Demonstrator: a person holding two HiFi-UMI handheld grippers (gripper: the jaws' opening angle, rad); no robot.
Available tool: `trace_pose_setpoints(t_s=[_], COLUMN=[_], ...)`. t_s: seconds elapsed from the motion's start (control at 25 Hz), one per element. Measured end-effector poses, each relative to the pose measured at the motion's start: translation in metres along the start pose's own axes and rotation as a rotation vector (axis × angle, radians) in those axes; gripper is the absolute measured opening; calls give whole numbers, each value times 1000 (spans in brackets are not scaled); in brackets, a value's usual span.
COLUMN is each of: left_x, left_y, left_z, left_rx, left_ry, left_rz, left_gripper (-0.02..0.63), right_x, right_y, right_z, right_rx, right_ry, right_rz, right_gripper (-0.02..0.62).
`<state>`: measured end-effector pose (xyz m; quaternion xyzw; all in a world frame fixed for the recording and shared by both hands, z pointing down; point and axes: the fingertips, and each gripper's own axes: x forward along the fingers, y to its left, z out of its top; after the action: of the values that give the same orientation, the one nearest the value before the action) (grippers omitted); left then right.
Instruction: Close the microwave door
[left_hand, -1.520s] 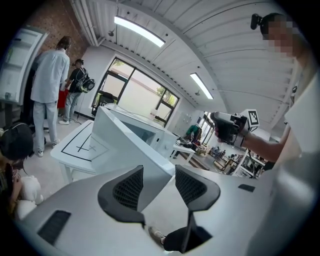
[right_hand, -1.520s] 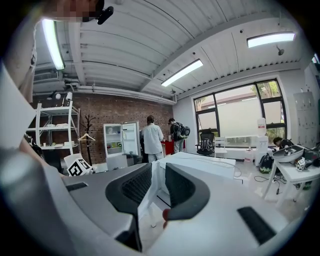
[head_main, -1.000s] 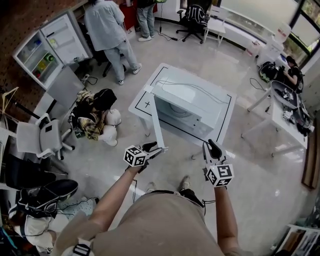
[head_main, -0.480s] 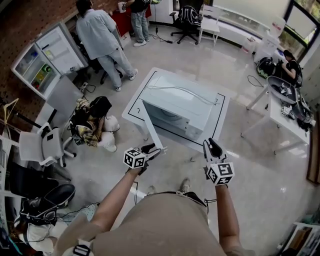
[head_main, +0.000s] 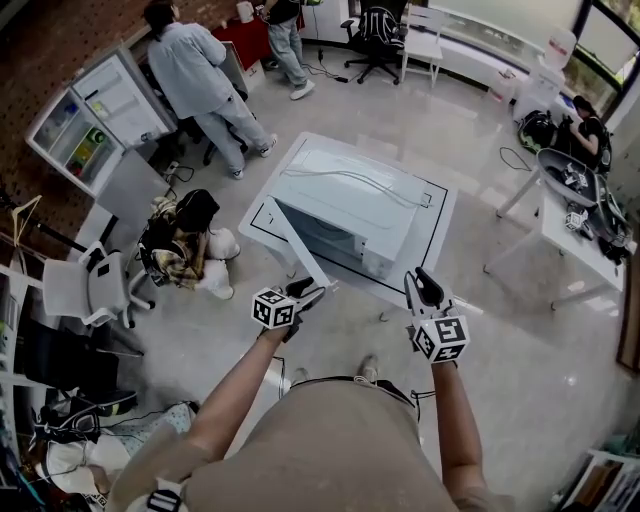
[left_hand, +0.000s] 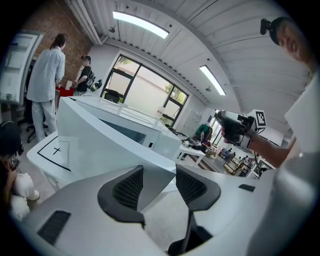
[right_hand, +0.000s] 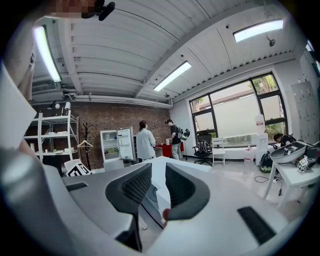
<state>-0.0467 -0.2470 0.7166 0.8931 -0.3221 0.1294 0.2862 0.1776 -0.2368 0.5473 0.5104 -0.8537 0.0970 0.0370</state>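
A white microwave (head_main: 355, 210) stands on a white table (head_main: 443, 215). Its door (head_main: 298, 248) is swung open toward me on the left. My left gripper (head_main: 305, 293) hangs at the door's near free edge, open; in the left gripper view the door (left_hand: 95, 145) fills the space ahead and shows through the gap of the gripper (left_hand: 159, 182). My right gripper (head_main: 420, 283) floats in front of the table's near right side, apart from the microwave. Its jaws (right_hand: 158, 185) stand a narrow gap apart with nothing held; the microwave (right_hand: 159, 167) shows between them.
An open fridge (head_main: 100, 110) and a standing person in grey (head_main: 195, 70) are at the back left. A seated figure with bags (head_main: 185, 240) and a grey chair (head_main: 85, 285) sit left of the table. A cluttered desk (head_main: 570, 220) is to the right.
The microwave and table sit a little closer in the head view. Both grippers have edged forward toward it; the left one stays by the door's free edge.
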Motion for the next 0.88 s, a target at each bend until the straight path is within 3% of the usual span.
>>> trace_pose_setpoints(t_s=[0.88], left_x=[46], left_y=[-3], left_z=[25], left_rx=[-41], left_ry=[-56], left_rz=[69], left_gripper=[196], right_x=[15], right_y=[-23], right_z=[9], right_rx=[-40], right_ry=[15], right_rz=[110], right_gripper=[86])
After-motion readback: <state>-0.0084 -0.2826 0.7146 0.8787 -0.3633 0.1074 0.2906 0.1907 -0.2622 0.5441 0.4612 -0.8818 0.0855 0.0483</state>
